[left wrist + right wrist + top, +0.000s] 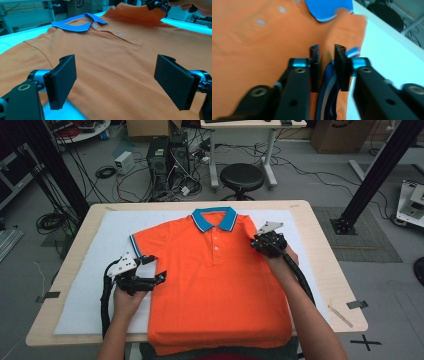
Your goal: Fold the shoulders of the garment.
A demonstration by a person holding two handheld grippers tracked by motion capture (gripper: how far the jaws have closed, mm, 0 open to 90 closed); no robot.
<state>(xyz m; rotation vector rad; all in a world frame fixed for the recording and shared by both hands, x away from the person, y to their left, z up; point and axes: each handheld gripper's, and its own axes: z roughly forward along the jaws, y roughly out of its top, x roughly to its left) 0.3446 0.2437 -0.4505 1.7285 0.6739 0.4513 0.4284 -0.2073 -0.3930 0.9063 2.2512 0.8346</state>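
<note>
An orange polo shirt with a blue collar lies face up on the white mat. My left gripper hovers at the shirt's left edge below the short sleeve; in the left gripper view it stands wide open over the orange shirt with nothing between the jaws. My right gripper is at the right shoulder, where the sleeve is folded inward. In the right gripper view its jaws stand slightly apart, and the blue-striped sleeve cuff lies loose between them.
The mat covers most of a wooden table. Beyond the far edge stand a black stool, a computer tower and tangled cables on the floor. The shirt's hem hangs over the near table edge.
</note>
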